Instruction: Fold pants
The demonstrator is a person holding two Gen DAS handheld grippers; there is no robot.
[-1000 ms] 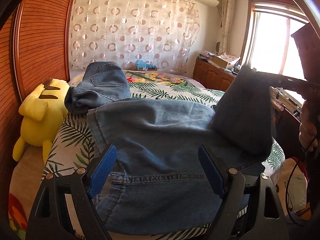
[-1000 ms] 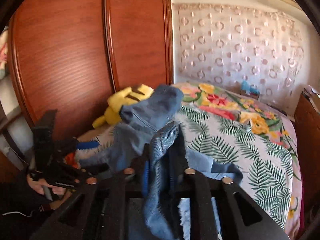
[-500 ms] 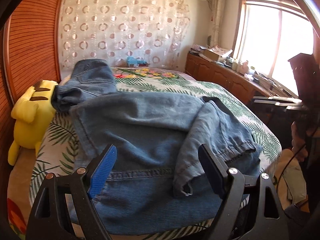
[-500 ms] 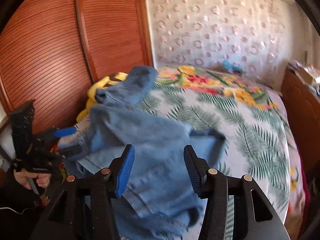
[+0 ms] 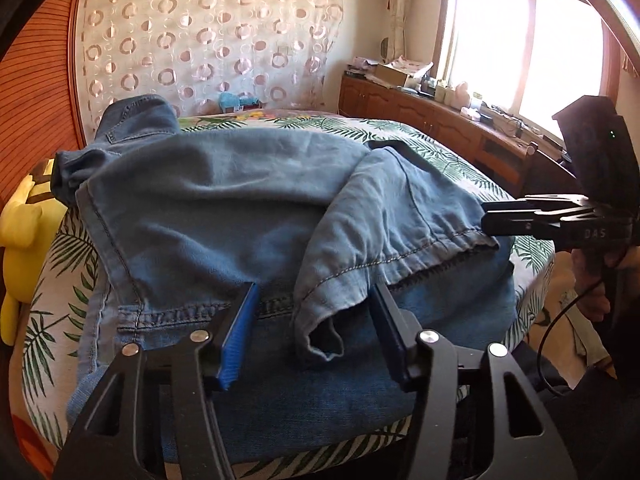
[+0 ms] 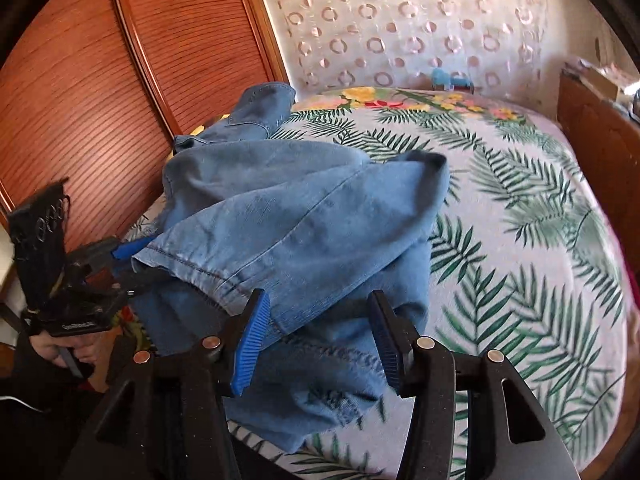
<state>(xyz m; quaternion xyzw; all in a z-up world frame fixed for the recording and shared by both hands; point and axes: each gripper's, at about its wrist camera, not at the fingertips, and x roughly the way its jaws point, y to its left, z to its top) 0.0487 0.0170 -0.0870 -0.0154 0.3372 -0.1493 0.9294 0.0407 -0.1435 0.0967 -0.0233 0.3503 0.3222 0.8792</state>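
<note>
Blue denim pants (image 5: pixel 224 208) lie on the bed, with one leg folded back over the other so its hem (image 5: pixel 400 268) rests near the front edge. My left gripper (image 5: pixel 316 332) is open, its blue pads either side of the folded hem's corner, holding nothing. My right gripper (image 6: pixel 316 340) is open just above the hem edge (image 6: pixel 224 276) of the pants (image 6: pixel 304 216). The right gripper also shows in the left wrist view (image 5: pixel 532 222) beside the hem, and the left gripper shows in the right wrist view (image 6: pixel 116 256) at the pants' left edge.
The bed has a palm-leaf and flower cover (image 6: pixel 520 240). A yellow plush toy (image 5: pixel 24 216) lies at the bed's left beside the wooden wardrobe (image 6: pixel 100 80). A wooden cabinet (image 5: pixel 420 116) with clutter runs under the window. A patterned curtain (image 5: pixel 208 44) hangs behind.
The right gripper let go of the pant leg, which dropped folded onto the other leg. Both grippers have moved in closer to the hem and narrowed but stay open.
</note>
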